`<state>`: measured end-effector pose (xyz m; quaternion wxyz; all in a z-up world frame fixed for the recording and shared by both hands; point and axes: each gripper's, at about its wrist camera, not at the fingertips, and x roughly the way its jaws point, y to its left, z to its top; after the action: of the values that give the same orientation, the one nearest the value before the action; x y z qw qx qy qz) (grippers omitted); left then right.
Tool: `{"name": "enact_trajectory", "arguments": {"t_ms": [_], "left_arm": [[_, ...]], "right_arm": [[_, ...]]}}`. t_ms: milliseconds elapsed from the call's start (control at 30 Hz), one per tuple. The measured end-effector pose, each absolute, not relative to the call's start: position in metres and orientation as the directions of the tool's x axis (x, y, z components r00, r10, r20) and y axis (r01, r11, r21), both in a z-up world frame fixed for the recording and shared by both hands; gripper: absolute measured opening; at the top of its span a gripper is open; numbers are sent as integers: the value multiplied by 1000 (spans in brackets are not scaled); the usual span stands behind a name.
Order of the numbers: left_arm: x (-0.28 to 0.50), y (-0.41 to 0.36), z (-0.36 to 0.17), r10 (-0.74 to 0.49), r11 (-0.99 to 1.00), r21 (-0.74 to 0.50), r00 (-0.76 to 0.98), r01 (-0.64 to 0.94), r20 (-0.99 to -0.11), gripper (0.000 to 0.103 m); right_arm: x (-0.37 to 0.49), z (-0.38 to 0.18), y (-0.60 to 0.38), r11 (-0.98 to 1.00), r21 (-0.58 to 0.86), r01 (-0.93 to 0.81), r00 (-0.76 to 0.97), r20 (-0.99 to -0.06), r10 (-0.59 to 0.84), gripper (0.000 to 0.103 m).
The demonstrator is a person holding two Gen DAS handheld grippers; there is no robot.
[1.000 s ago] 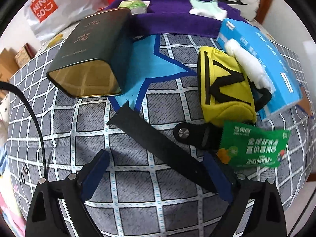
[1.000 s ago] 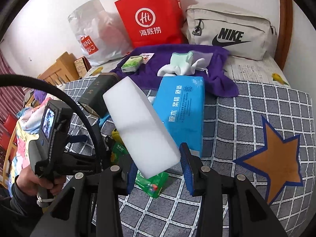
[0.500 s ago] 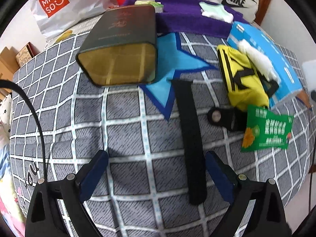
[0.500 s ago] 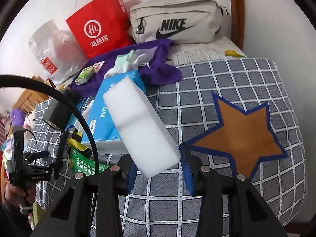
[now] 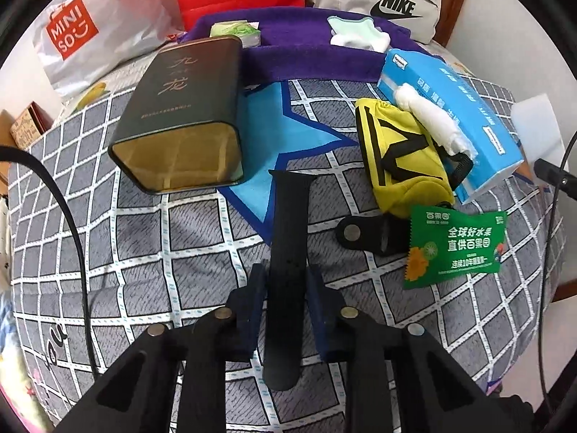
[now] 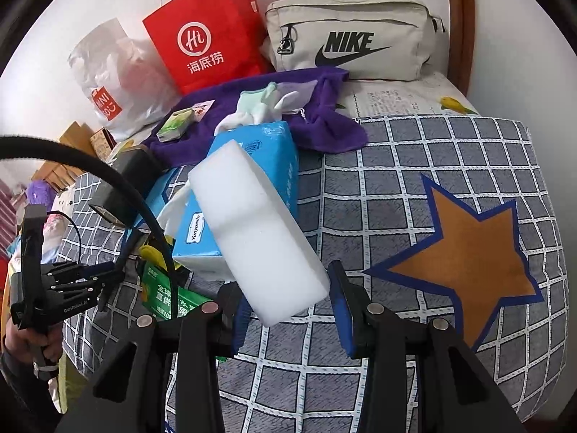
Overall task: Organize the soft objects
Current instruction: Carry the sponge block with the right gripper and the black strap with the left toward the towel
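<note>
Left gripper (image 5: 285,290), jaws just closed, pinches flat rubbery black strap (image 5: 288,238); right gripper (image 6: 288,306) clamps porous white sponge block (image 6: 252,223) above checked quilt (image 6: 396,216).

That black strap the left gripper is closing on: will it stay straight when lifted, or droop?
Probably droop. The black strap is long, thin and flat, and the left gripper, whose jaws have just been closing, pinches it on its near half, so the long far end would likely sag. It looks light. Its matte rubbery surface should resist slipping.
</note>
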<state>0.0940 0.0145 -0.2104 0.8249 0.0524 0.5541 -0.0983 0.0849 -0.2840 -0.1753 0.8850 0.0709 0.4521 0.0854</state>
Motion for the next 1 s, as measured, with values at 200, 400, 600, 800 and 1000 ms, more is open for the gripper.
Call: {"name": "enact_trajectory", "arguments": {"t_ms": [200,400,600,800,1000], "left_arm": [[97,9,-219,-92,971,3,387,239,-918,26],[102,16,-215,-133,967,-42,361,250,-923,20],[100,21,-204,-175,963,-85,354,254,-919,20],[97,21,-187,-186,959,-84,374,272,-908,20],[103,18,-177,-217,951,-109,374,290,-902,20]], "right_arm": [[88,-177,-283,975,207,-84,570,-792,218,40],[87,-173,-283,975,204,-86,579,-787,216,40],[86,-164,-282,975,199,-96,593,-776,217,40],[89,-158,-280,973,207,-103,594,-772,227,40],[95,-153,-273,973,195,-126,593,-771,232,40]]}}
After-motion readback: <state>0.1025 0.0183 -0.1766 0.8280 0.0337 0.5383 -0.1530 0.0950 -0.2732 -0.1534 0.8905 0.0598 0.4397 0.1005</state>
